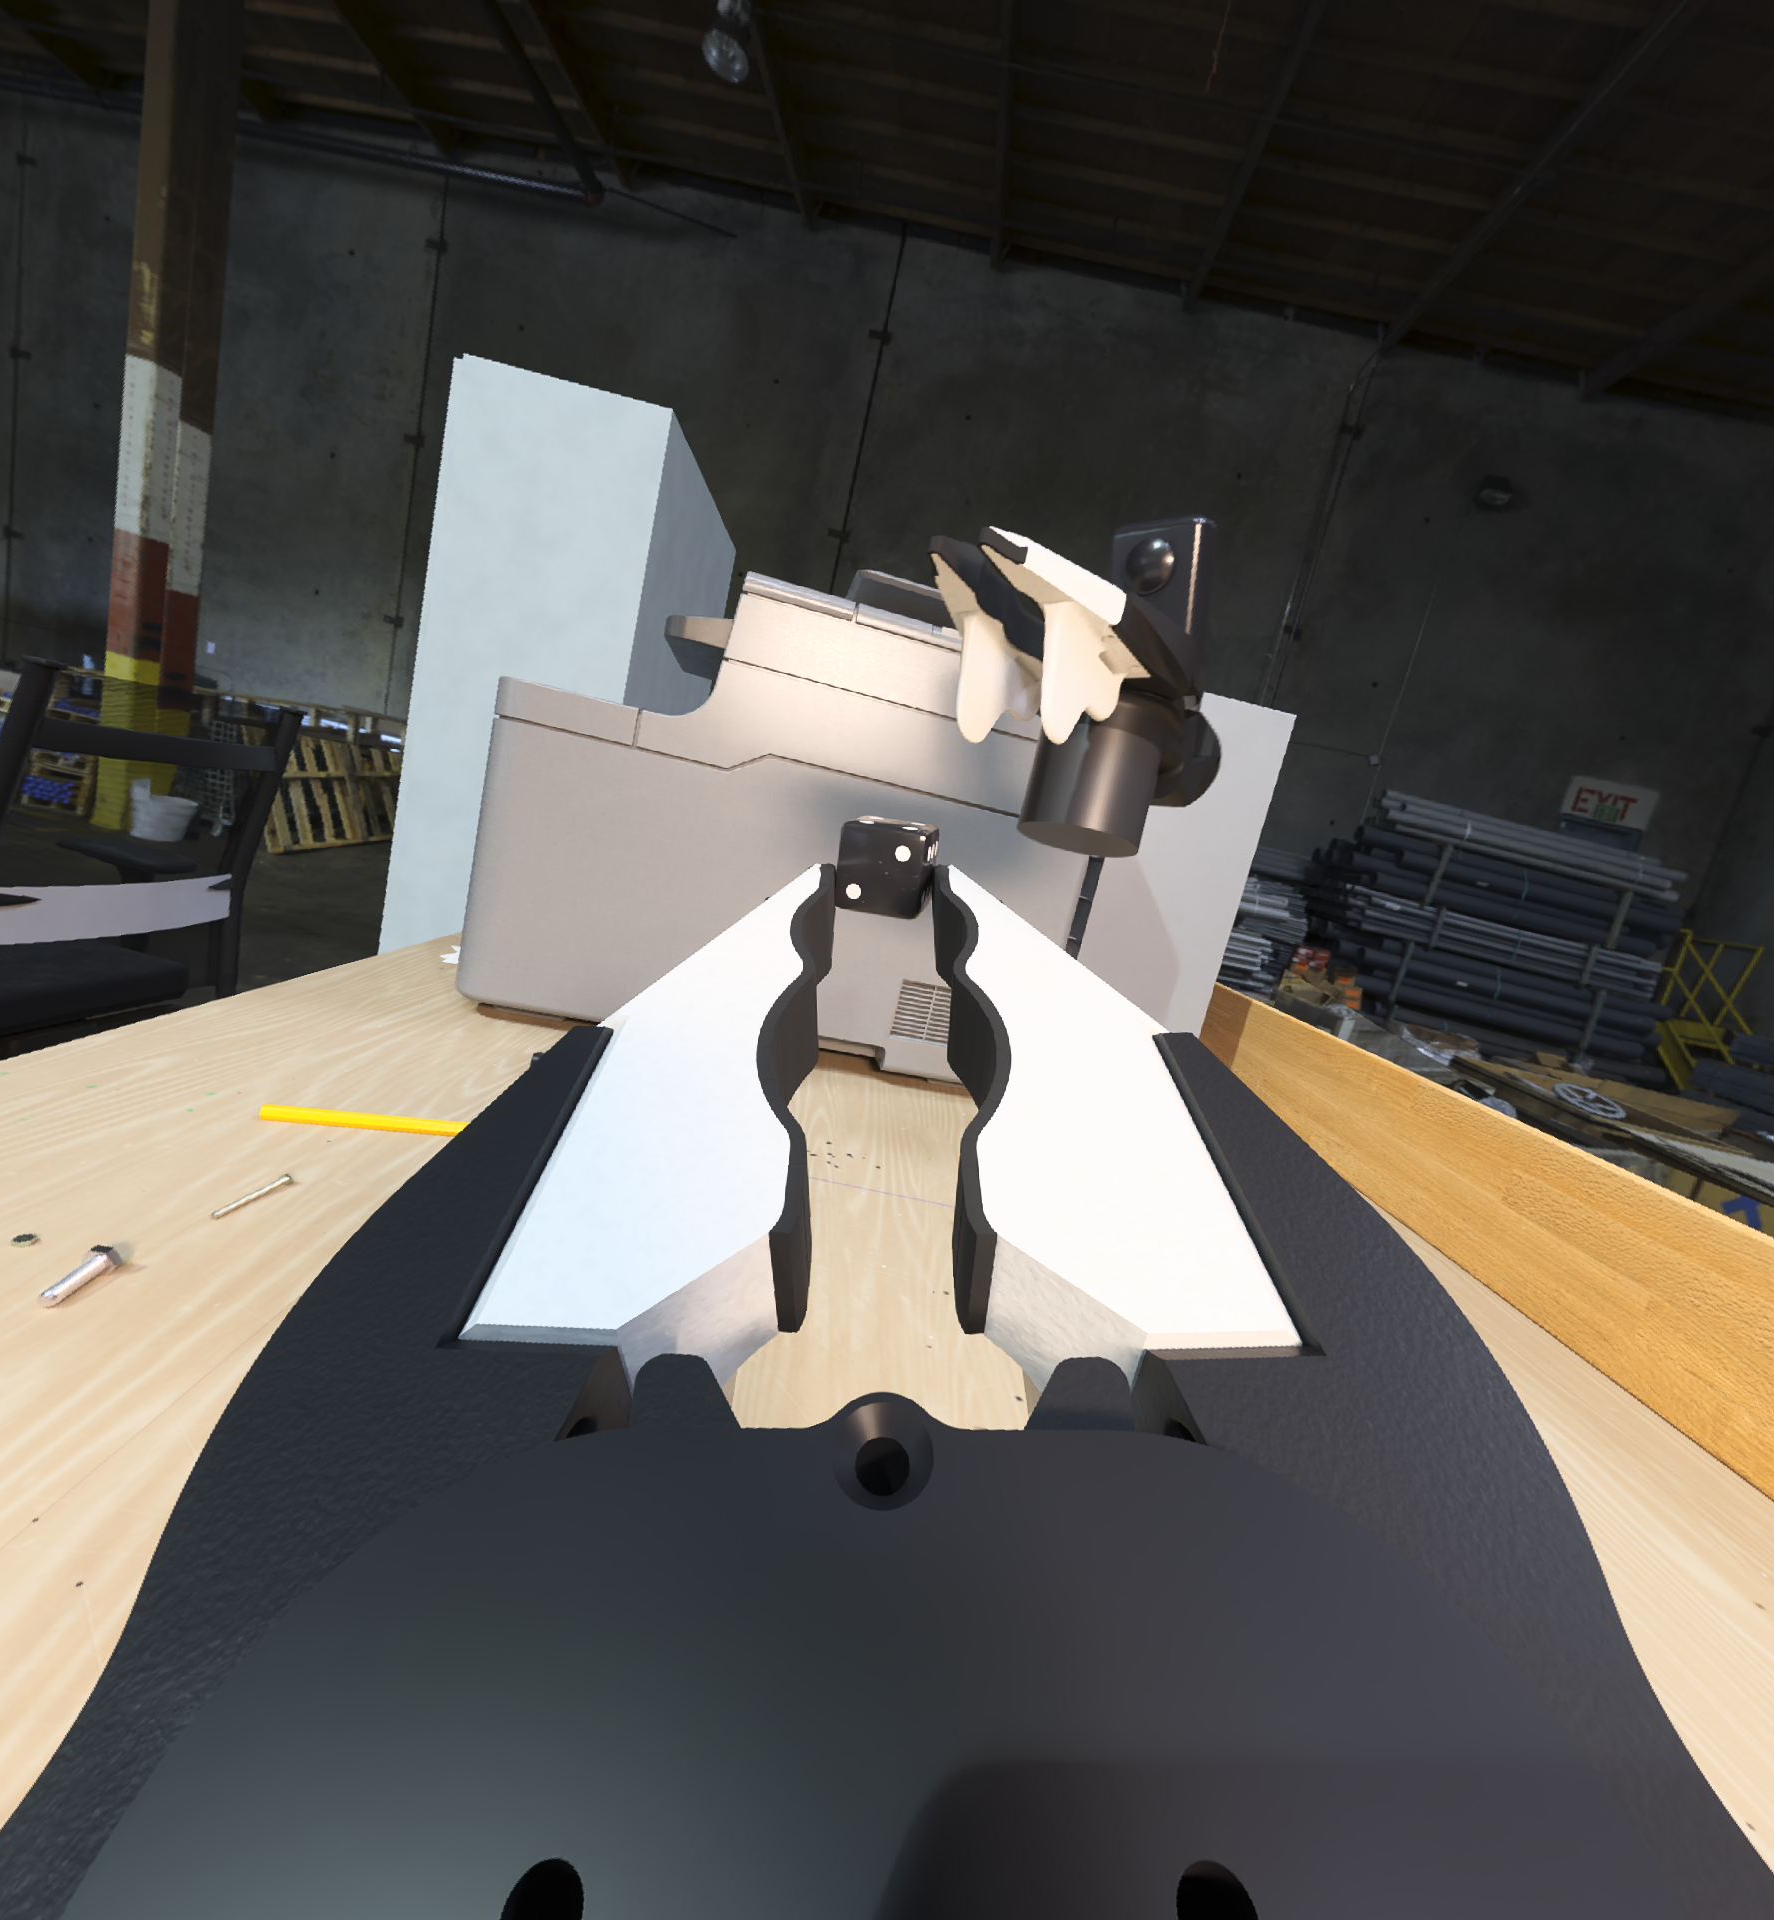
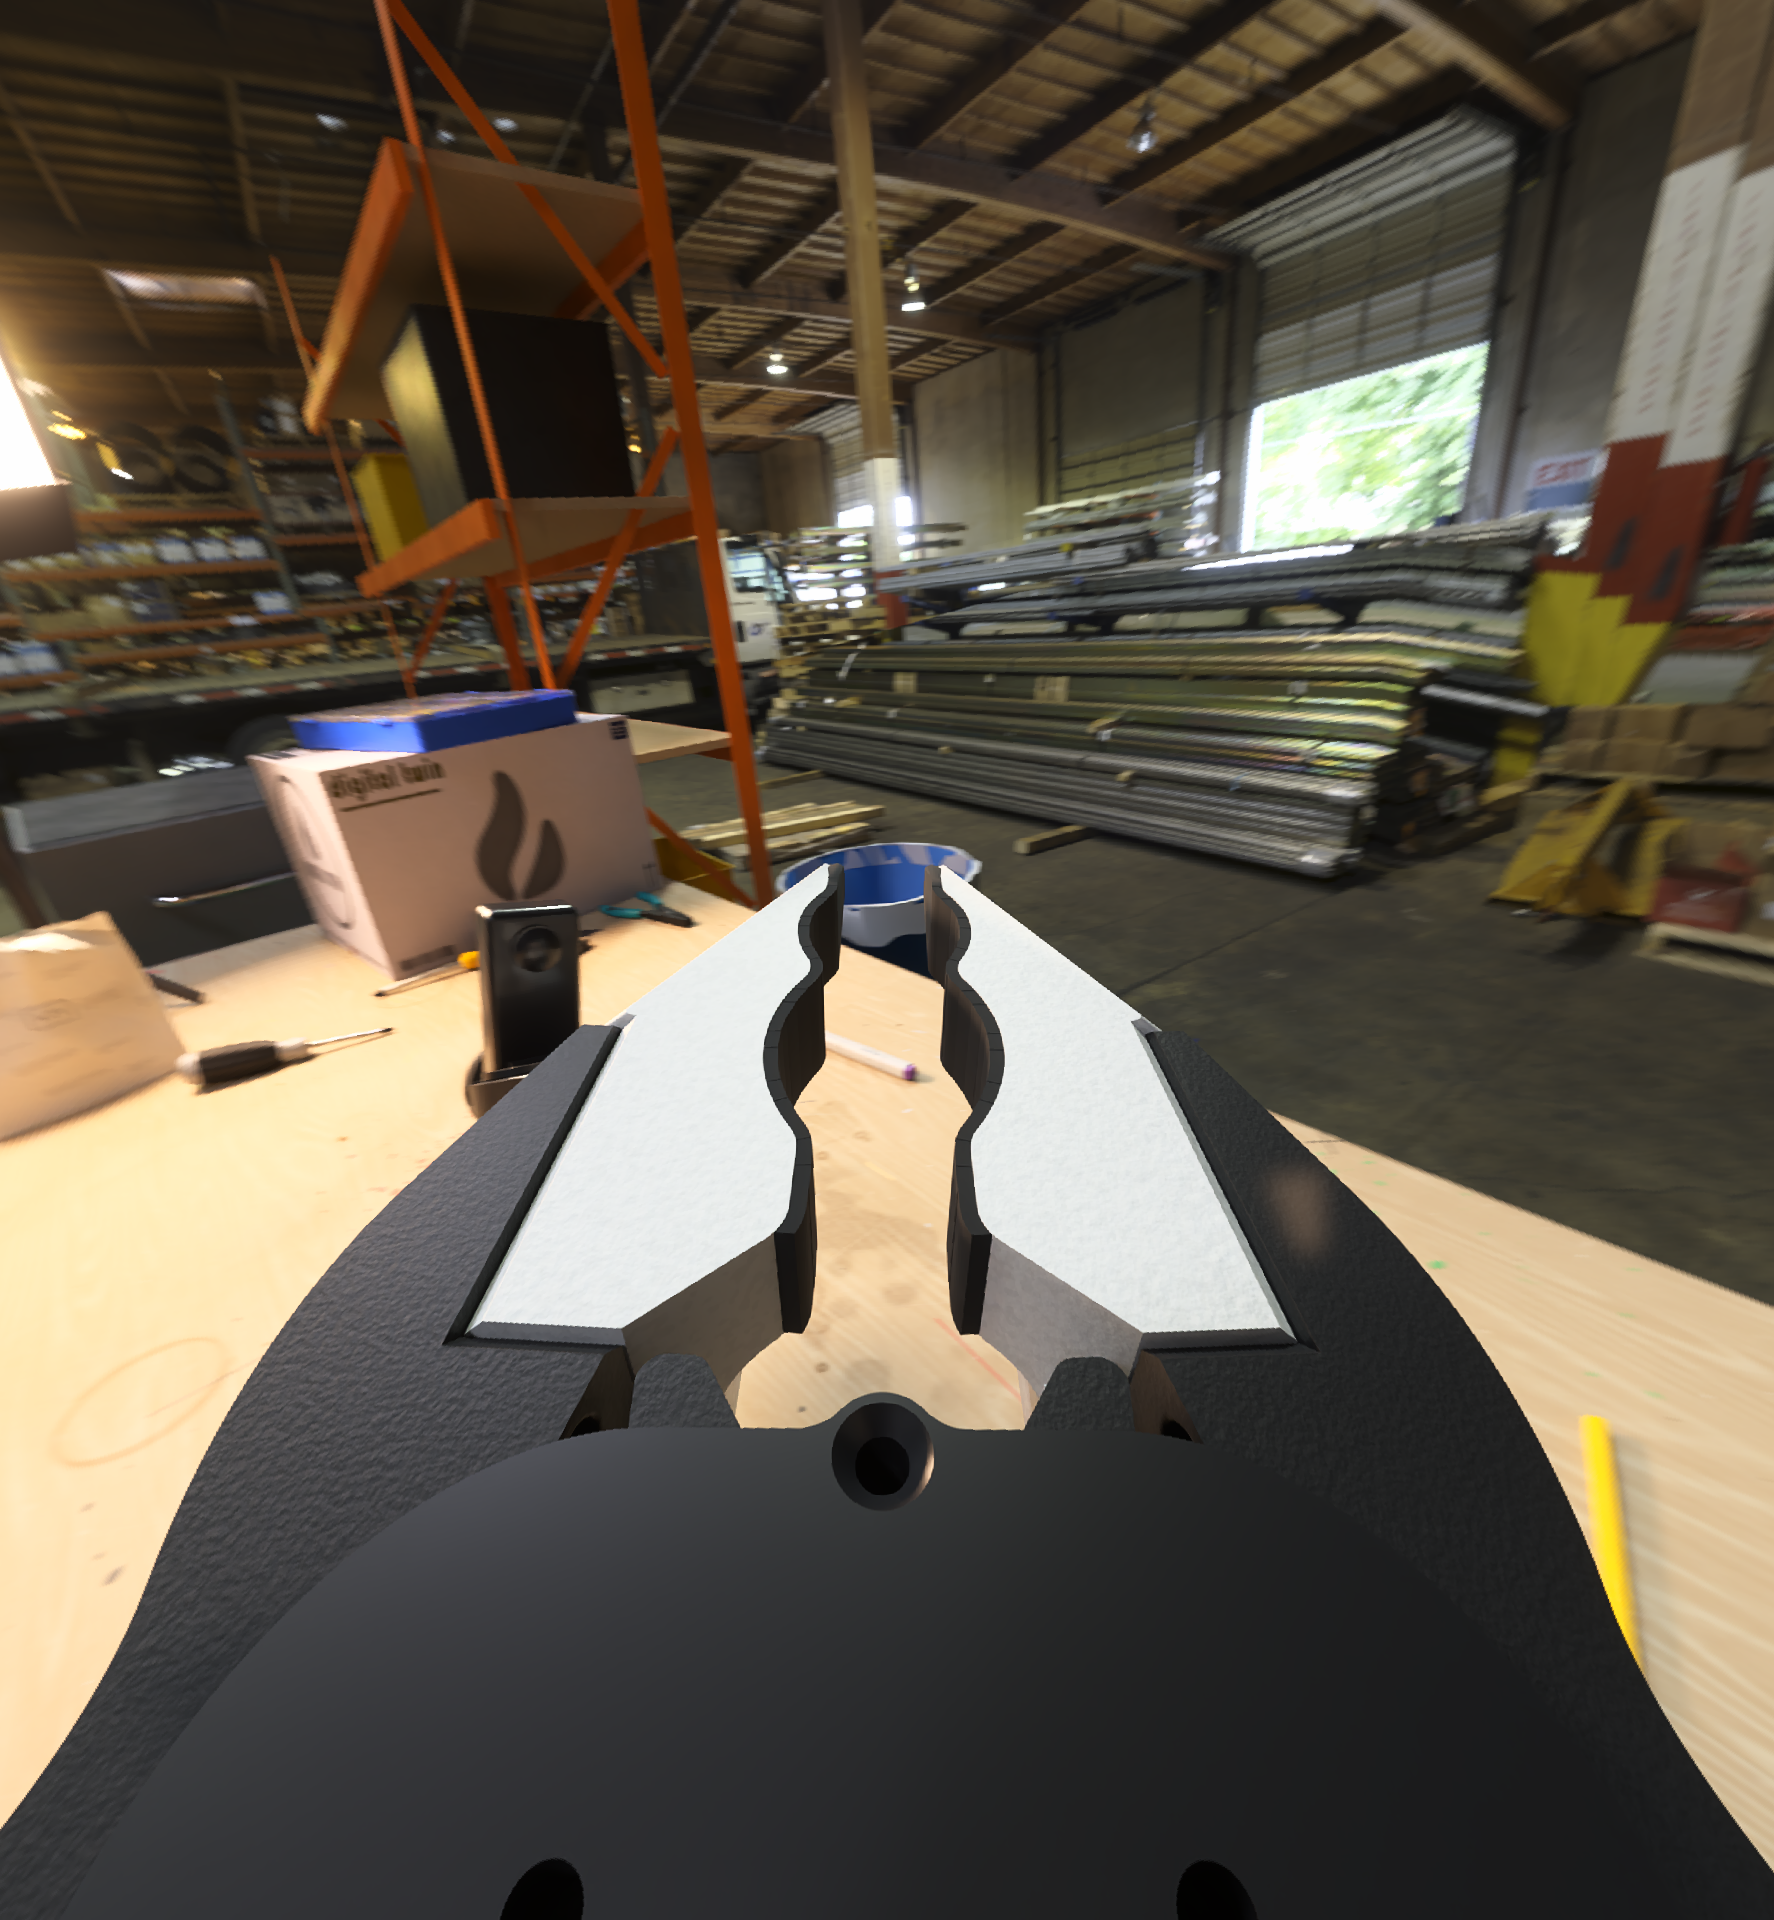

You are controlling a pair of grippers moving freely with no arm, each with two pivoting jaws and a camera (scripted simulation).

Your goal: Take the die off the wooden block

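Note:
In the left wrist view, my left gripper (image 1: 884, 883) is shut on a black die with white pips (image 1: 885, 868), pinched between its fingertips and held in the air above the light wood table (image 1: 239, 1403). A long wooden block (image 1: 1485, 1184) lies along the table's right side, apart from the die. My right gripper (image 1: 1018, 712) hangs higher up, behind and to the right of the die, with its fingers pointing down. In the right wrist view, my right gripper (image 2: 883, 899) has a narrow gap between its fingers and holds nothing.
A grey printer (image 1: 675, 831) and a white panel (image 1: 540, 623) stand behind the die. A yellow pencil (image 1: 363, 1119), a nail (image 1: 251, 1195) and a bolt (image 1: 83, 1273) lie to the left. The right wrist view shows a cardboard box (image 2: 447, 831), a screwdriver (image 2: 280, 1055), a marker (image 2: 872, 1057) and a blue bowl (image 2: 878, 894).

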